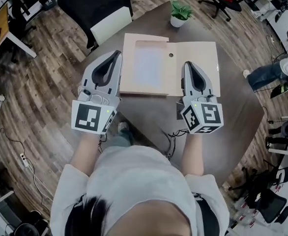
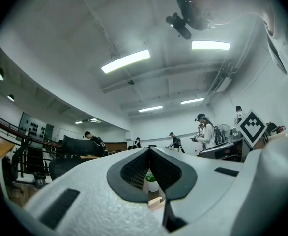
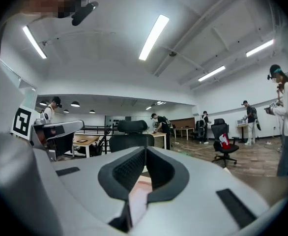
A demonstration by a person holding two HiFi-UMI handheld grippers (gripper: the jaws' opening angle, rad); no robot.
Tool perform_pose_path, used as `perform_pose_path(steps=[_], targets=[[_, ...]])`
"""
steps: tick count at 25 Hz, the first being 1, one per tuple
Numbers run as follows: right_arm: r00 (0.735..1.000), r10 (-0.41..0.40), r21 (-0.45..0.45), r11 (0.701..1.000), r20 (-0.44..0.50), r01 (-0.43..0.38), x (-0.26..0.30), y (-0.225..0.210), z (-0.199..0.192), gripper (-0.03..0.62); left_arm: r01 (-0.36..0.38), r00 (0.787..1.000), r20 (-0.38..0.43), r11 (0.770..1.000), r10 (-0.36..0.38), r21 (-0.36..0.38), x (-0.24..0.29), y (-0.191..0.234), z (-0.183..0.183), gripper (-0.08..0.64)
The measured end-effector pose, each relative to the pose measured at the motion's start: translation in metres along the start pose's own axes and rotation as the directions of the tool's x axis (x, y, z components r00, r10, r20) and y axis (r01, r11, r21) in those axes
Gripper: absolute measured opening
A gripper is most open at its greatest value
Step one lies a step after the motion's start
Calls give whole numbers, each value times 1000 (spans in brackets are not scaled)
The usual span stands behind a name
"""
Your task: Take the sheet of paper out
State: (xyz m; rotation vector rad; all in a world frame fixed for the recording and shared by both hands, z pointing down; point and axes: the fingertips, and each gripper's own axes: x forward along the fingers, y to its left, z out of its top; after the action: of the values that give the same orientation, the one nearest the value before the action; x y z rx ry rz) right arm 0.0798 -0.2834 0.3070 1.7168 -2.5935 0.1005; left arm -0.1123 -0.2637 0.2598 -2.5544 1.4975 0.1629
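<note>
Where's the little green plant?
In the head view, the potted plant stands at the far edge of the table, just behind the open tan folder.

Matt tan card folder [image 1: 195, 63], smooth white paper sheet [image 1: 146, 65], dark matt tabletop [image 1: 154, 109].

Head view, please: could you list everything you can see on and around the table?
Table: one, dark brown, centre.
Folder: one, tan, open on the table.
Sheet of paper: one, white, in the folder's left half.
Potted plant: one, green in a white pot, table's far edge.
Office chair: one, black, beyond the table's far left.
Left claw: one, grey, shut, beside the folder's left edge.
Right claw: one, grey, shut, at the folder's near edge.
</note>
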Motion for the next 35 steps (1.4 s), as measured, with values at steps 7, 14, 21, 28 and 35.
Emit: perform_pose_path(steps=[7,14,21,28,35], targets=[[982,42,46,998,-186,-35,52,-10,-51,17,42,999,-26,999,-43,-33,26,24,-25,9],[930,93,183,983,-357,-28,93,-27,-116,18,86,994,-66,995,-88,-44,50,41,-56,9],[837,191,317,948,-512,-22,122,-38,-185,18,105,987,-112,989,-116,-104,67,52,-86,9],[723,307,468,883,-620,26,136,-42,-248,72,126,980,-141,987,-139,-102,71,61,-110,9],[640,390,590,798,-662,123,142,-49,-298,112,106,975,-182,987,-128,-123,72,73,-129,9]])
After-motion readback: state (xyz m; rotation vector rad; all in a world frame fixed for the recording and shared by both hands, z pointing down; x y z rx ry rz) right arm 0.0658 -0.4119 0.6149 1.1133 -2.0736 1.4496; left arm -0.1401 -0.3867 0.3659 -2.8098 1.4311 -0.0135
